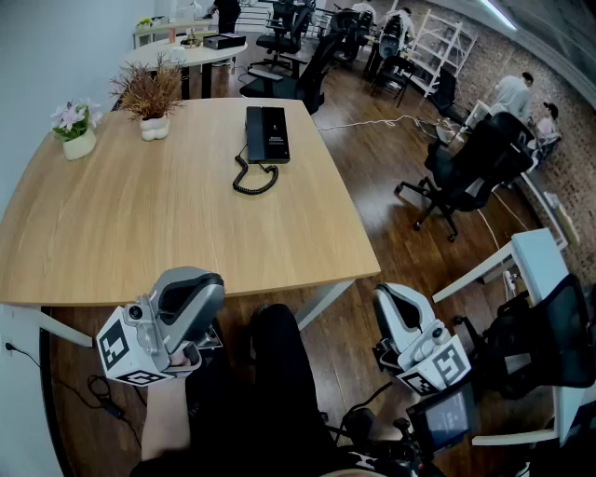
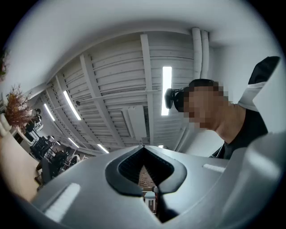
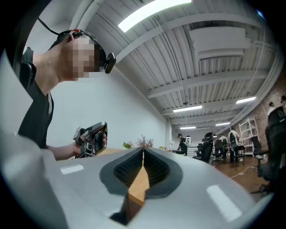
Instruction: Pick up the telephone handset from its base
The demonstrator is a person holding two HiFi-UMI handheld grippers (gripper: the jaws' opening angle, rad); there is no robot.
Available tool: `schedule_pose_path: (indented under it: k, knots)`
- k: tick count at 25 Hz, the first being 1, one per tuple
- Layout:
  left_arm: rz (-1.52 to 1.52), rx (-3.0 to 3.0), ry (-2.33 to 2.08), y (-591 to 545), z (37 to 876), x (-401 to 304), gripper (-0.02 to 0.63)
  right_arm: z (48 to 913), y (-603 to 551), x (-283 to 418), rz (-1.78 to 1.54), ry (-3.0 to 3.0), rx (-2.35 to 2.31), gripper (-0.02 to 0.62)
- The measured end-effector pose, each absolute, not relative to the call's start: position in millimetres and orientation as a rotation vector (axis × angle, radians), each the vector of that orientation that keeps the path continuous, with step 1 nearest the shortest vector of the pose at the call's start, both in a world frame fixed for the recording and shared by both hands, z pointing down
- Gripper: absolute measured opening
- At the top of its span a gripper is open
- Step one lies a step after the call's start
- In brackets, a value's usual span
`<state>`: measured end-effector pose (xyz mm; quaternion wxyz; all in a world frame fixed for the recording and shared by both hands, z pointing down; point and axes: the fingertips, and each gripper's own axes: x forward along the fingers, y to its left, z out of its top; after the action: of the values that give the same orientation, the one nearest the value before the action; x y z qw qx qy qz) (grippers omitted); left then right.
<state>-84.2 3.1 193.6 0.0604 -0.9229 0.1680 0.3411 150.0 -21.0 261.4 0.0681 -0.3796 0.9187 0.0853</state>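
The glossy black handset (image 1: 254,133) lies on its flat rectangular base (image 1: 275,133) at the far side of the pale wood-grain worktop (image 1: 168,224), its coiled cord (image 1: 253,178) looped in front. The left gripper (image 1: 189,291) and right gripper (image 1: 402,312) are well apart from it, their smooth grey jaws closed together and empty.

Bright, even light frm ceiling strips (image 3: 152,11); sharp, heavy fisheye warp.
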Motion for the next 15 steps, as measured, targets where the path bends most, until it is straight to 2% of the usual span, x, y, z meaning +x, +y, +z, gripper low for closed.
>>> schedule_pose_path:
  k: [15]
  knots:
    - [0.967,-2.814,0.498,-58.8,183.9,-80.8,0.003,236.2,-73.1,147.2,0.360,2.722,-1.168,0.009]
